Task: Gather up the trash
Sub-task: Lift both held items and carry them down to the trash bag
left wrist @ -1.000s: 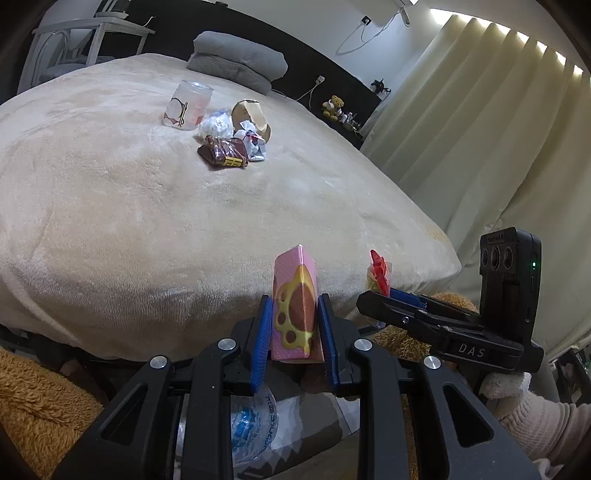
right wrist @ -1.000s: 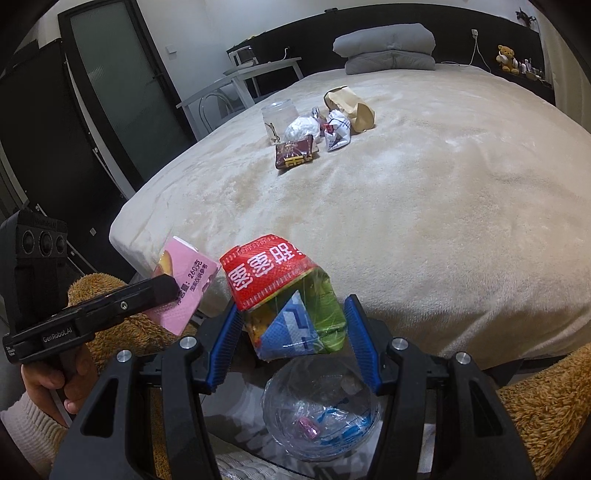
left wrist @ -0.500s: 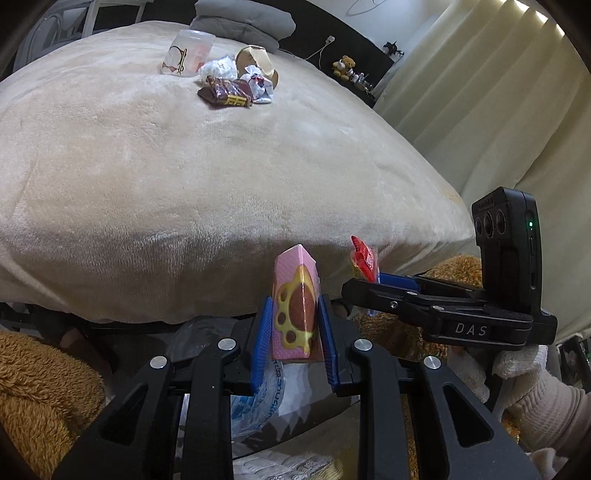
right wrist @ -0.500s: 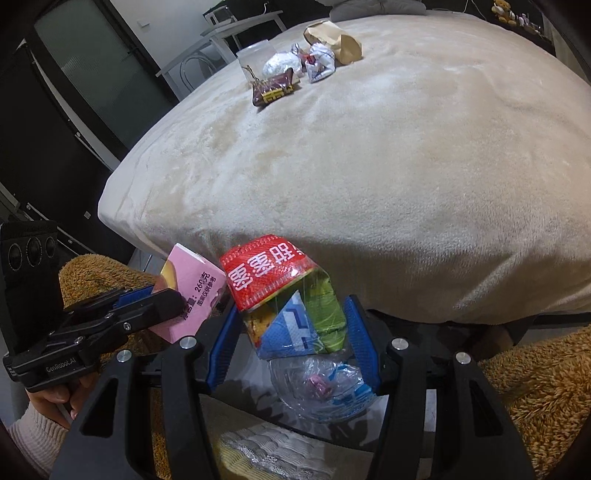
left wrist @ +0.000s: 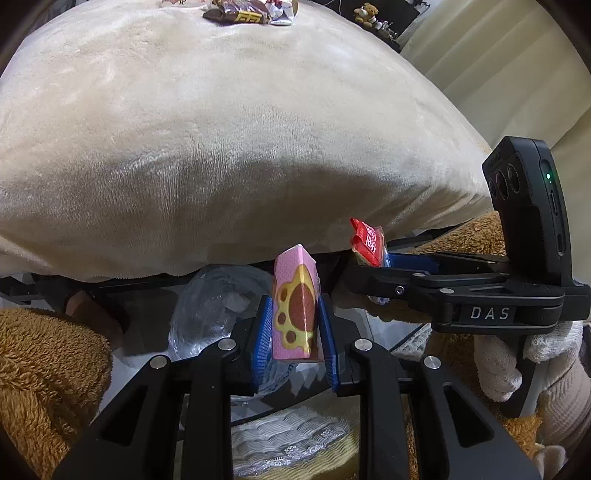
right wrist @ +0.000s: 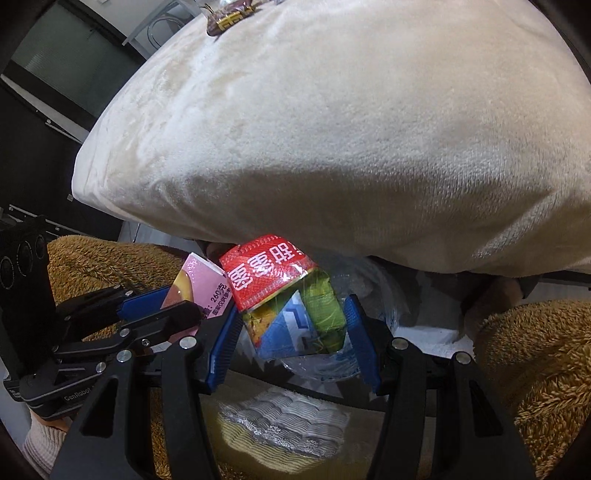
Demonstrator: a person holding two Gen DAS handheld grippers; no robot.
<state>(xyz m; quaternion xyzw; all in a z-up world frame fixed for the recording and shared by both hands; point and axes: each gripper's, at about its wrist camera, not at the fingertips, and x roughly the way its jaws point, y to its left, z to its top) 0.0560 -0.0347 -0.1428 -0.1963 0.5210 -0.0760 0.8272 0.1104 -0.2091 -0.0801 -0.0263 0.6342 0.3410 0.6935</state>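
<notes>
Pink carton: the pink carton (left wrist: 294, 306) with a yellow-and-brown paw print stands upright between the blue pads of the left gripper (left wrist: 294, 334), below the near edge of the bed.
Left gripper: pressed onto the carton from both sides, pads touching its side faces; fingers point forward and slightly down; in the right wrist view it comes in from the left, level, with the carton (right wrist: 199, 284) sticking out past its tips.
Snack packet: the crumpled packet (right wrist: 291, 295), red band with white characters on top, green, blue and yellow below, sits between the blue pads of the right gripper (right wrist: 293, 332).
Right gripper: pinching the packet; the left pad touches it, contact on the right pad is hard to tell; seen from the left wrist view it reaches in level from the right, red packet end (left wrist: 366, 242) at its tip, just beside the carton.
Right hand: a white-gloved hand (left wrist: 517, 354) wraps the handle under the black camera block.
Clear bag: crinkled clear plastic (left wrist: 218, 306) lies directly beneath both grippers, near the floor.
Bed: a cream plush blanket (left wrist: 240, 129) covers it, bulging above both held items.
Remaining trash: a brown wrapper (left wrist: 236, 14) and other pieces lie at the far top of the bed, well apart from the grippers.
Brown fleece: fuzzy brown fabric (right wrist: 535, 362) flanks both sides.
</notes>
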